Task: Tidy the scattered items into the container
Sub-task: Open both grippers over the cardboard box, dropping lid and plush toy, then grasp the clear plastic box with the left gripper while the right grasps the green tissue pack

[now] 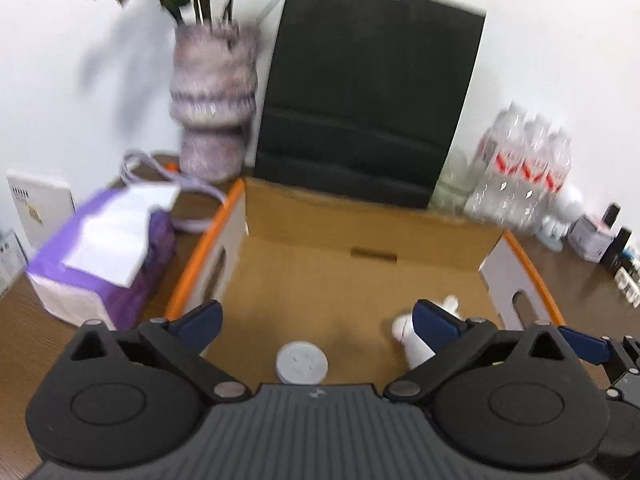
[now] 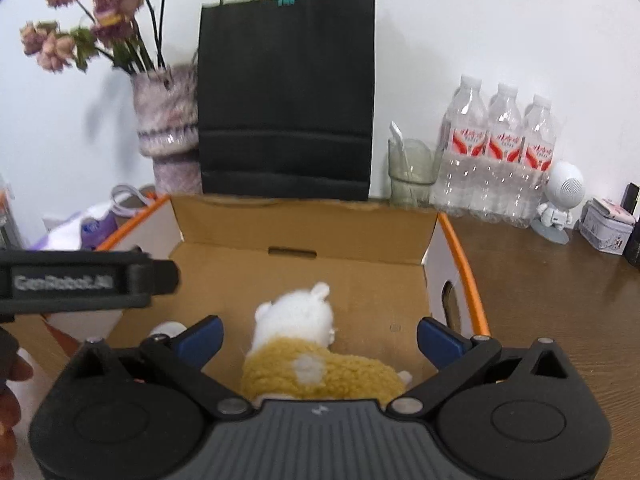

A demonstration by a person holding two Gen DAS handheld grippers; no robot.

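An open cardboard box with orange-edged flaps [image 1: 360, 220] [image 2: 304, 216] stands on the brown table. In the left wrist view a round white puck [image 1: 302, 362] lies on the box floor between the open fingers of my left gripper [image 1: 316, 316]. A white plush part [image 1: 412, 340] shows beside the right finger. In the right wrist view a white and tan plush toy [image 2: 308, 344] lies in the box between the open fingers of my right gripper [image 2: 320, 332], not gripped. The left gripper's body [image 2: 80, 284] shows at the left.
Behind the box stand a black paper bag [image 2: 286, 92], a fuzzy vase with dried flowers [image 2: 168, 120], a glass cup [image 2: 412, 172] and three water bottles [image 2: 500, 156]. A purple tissue pack [image 1: 100, 256] lies left. A white robot figure [image 2: 560, 200] and a tin [image 2: 608, 232] stand right.
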